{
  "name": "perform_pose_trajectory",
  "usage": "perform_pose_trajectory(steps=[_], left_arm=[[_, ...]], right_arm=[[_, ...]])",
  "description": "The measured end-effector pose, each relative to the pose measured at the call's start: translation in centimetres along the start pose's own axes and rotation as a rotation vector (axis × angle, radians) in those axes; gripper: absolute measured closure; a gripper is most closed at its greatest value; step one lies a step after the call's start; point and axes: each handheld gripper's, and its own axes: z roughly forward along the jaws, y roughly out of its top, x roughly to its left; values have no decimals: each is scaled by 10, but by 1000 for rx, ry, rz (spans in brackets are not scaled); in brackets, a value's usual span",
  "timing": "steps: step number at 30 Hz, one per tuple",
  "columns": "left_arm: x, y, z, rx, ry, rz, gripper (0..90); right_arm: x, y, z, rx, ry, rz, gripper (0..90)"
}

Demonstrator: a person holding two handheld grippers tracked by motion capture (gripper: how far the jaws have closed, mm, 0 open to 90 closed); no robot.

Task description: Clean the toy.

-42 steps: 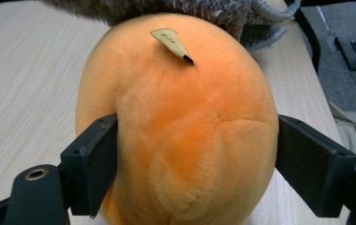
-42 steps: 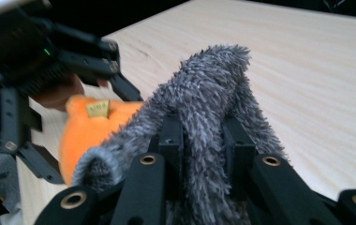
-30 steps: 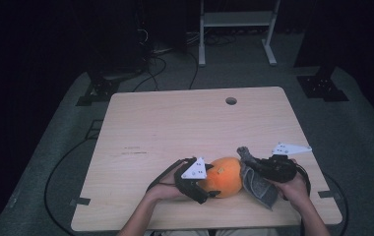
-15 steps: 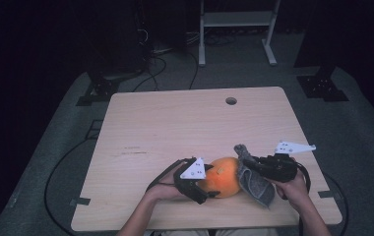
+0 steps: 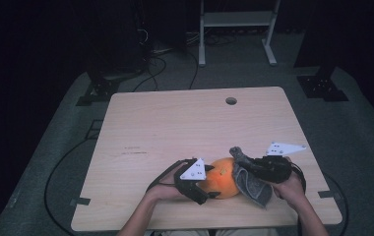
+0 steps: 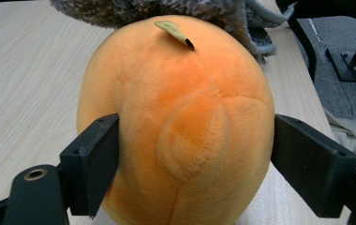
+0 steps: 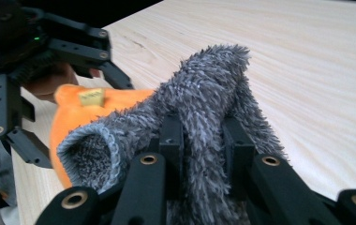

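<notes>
— What's on the table [image 5: 175, 123]?
— Pale wood with a round hole [image 5: 231, 101] near the far edge. An orange plush ball [image 5: 223, 178] rests near the front edge, a grey fuzzy cloth [image 5: 251, 180] touching it.

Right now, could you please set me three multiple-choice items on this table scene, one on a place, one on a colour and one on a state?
1. Where does the plush toy lie on the table?
A. near edge
B. far edge by the hole
C. left corner

2. What colour is the fuzzy sock?
A. red
B. grey
C. white

3. How does the right gripper stand?
A. open above the table
B. shut on nothing
C. shut on the sock

Answers: 1 A, it lies by the person's hands; 2 B, its pile is grey; 3 C, both jaws pinch the fabric.
</notes>
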Motion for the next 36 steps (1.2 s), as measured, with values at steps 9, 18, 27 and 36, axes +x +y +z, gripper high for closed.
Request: perform_pose_trajectory(steps=[9, 18, 27, 36], left_arm=[[1, -2, -1, -7, 5, -3, 179], [0, -3, 1, -20, 1, -10, 170], [-1, -2, 0, -13, 12, -2, 170], [0, -2, 1, -11, 6, -3, 162]], right_arm=[[-27, -19, 0, 68, -36, 114, 731], [-9, 0, -9, -46, 49, 53, 731], [-24, -22, -1, 117, -93, 48, 733], [19, 8, -5, -5, 14, -87, 731]])
